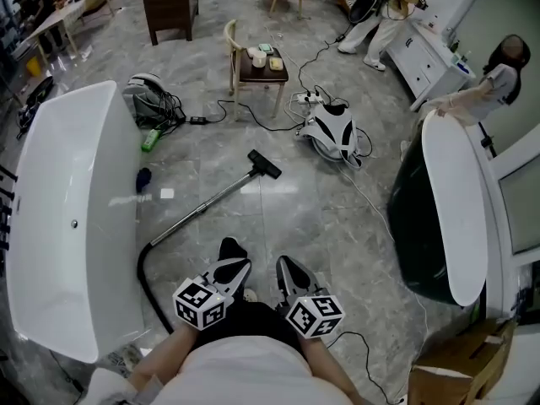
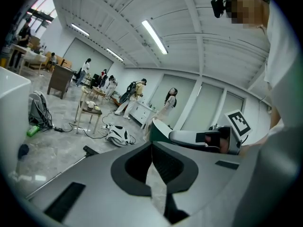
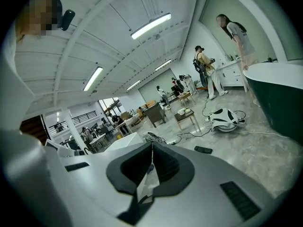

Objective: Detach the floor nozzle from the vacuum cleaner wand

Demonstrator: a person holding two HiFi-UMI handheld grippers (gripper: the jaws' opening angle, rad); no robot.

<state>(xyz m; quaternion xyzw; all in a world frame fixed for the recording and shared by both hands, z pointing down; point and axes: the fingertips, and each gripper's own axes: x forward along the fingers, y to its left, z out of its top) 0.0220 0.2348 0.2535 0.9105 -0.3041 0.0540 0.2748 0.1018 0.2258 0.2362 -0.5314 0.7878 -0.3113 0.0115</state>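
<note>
Left gripper point(image 1: 231, 250): I read its jaws as fully together in the left gripper view point(image 2: 152, 146); nothing sits between the pads.
Right gripper point(image 1: 287, 267): same finding in its own view point(image 3: 152, 149), jaws closed on nothing.
Contact: neither gripper touches anything. Both hang side by side in front of the person's body, above the floor point(image 1: 337, 226).
Floor nozzle point(image 1: 265, 164): I see it lying flat on the grey floor, ahead of both grippers and well apart from them. It is joined to the wand point(image 1: 202, 205).
Nozzle axis: its black bar runs from upper left to lower right in the head view, crosswise to the wand.
Wand axis: long line from lower left to upper right, with the nozzle at the far, upper-right end.
Near end of wand: it meets a black hose point(image 1: 143, 264) that curves back toward the person beside the white bathtub point(image 1: 67, 226).
Other views: nozzle shows small at left point(image 2: 90, 150) and at right point(image 3: 203, 149).
</note>
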